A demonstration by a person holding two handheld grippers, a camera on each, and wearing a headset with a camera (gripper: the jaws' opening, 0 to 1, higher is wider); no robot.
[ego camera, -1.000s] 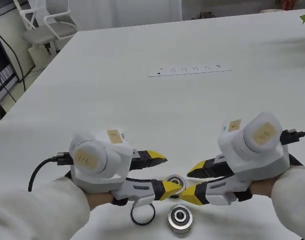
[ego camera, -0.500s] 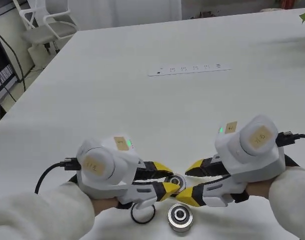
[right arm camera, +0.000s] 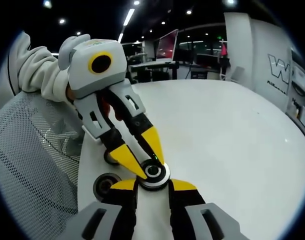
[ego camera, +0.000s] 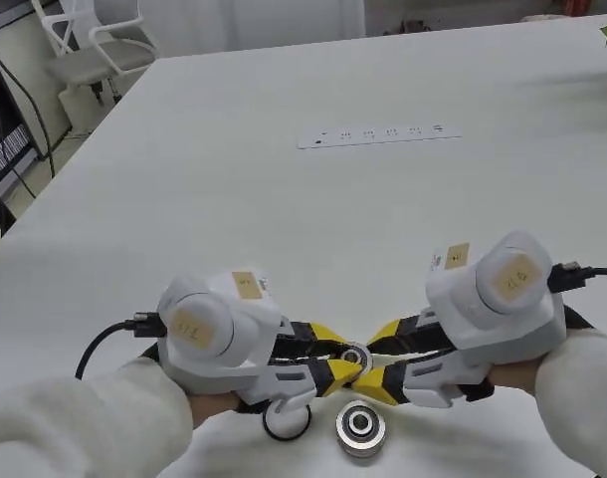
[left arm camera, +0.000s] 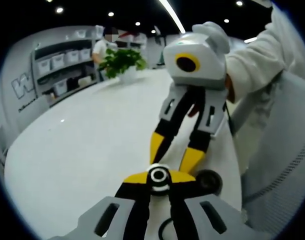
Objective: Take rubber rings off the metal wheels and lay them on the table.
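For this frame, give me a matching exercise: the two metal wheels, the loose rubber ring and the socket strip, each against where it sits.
Things
1. farther wheel
2. nearer wheel
3. loose rubber ring
4. socket strip

Places
A. far across the table
B. flat on the table, hub up, no gripper on it
C. clamped between the tips of the left gripper and the right gripper
D. on the table, partly hidden by the left gripper in the head view

Pairs: 1-C, 2-B, 3-D, 4-A

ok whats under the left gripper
A black rubber ring lies on the table below the left gripper, which grips a wheel; the gripper covers the ring's upper edge.
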